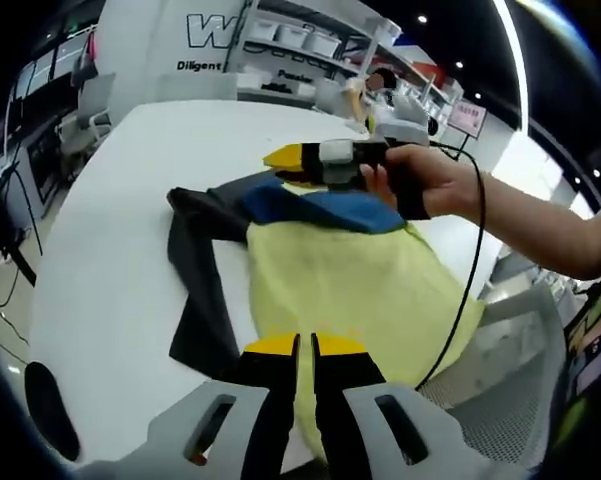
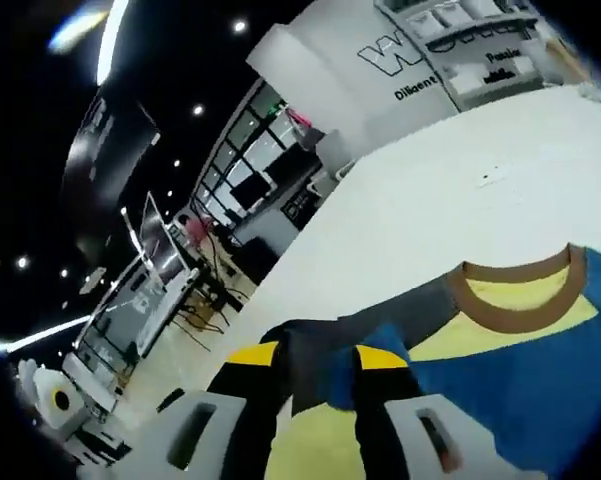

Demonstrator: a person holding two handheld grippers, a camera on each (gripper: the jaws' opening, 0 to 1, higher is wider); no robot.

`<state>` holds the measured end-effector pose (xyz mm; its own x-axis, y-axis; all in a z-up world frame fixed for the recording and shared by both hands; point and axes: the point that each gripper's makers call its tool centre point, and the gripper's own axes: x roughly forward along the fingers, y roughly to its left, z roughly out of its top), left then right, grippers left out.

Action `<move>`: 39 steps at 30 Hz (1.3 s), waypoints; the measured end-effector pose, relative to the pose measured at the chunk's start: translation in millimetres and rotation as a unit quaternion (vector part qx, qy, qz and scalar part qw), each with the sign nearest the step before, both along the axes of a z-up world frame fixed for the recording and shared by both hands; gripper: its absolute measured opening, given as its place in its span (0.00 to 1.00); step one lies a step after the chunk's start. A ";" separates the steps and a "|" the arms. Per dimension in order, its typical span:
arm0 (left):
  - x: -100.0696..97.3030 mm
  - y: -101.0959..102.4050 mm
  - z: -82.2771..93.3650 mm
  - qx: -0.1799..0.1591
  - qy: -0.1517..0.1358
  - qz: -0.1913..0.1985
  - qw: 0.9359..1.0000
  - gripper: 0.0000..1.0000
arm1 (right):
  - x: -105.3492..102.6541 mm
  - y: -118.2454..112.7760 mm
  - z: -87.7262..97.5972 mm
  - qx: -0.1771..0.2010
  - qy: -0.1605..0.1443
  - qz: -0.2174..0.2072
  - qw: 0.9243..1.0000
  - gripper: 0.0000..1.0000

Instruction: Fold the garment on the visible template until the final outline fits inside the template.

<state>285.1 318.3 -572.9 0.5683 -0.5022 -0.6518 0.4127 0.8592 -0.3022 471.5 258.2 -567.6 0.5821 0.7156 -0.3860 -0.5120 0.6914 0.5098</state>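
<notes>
A yellow garment [image 1: 350, 280] with a blue panel and dark grey sleeves lies on the white table [image 1: 110, 230]. My left gripper [image 1: 305, 345] is at its near yellow edge, jaws almost together with yellow cloth between them. At the far end a hand [image 1: 430, 180] holds my right gripper [image 1: 288, 165] against the folded-over blue part. In the right gripper view, the right gripper [image 2: 316, 355] has dark grey and blue cloth of the garment [image 2: 520, 370] bunched between its jaws. The brown collar [image 2: 510, 290] lies ahead on the table [image 2: 460, 210].
A black cable [image 1: 477, 250] hangs from the right gripper across the garment's right side. A grey mesh chair [image 1: 510, 400] stands at the table's near right edge. Office chairs [image 1: 95, 110] and shelving are beyond the far end. Bare table lies left of the garment.
</notes>
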 end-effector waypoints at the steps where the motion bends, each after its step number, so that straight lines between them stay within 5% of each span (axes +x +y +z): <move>1: 2.0 -1.4 0.7 -0.004 -0.001 0.001 1.000 0.00 | -0.5 -4.7 -0.2 -0.020 -0.012 0.002 1.000 0.42; 3: 8.1 -5.8 2.0 -0.016 -0.005 0.001 1.000 0.00 | 0.6 -11.0 1.1 -0.037 -0.029 -0.001 0.999 0.57; 12: 21.9 -15.9 6.4 -0.021 -0.019 -0.008 1.000 0.04 | -2.6 -29.7 7.1 -0.088 -0.063 -0.002 0.994 0.87; 18: 29.1 -18.7 8.1 -0.015 -0.031 -0.017 0.999 0.06 | 2.6 -45.7 22.3 -0.072 -0.084 -0.027 0.994 0.99; 39: 68.2 -23.2 6.0 -0.042 -0.038 0.011 0.998 0.12 | -4.8 -95.7 12.2 -0.144 -0.096 -0.043 0.984 0.99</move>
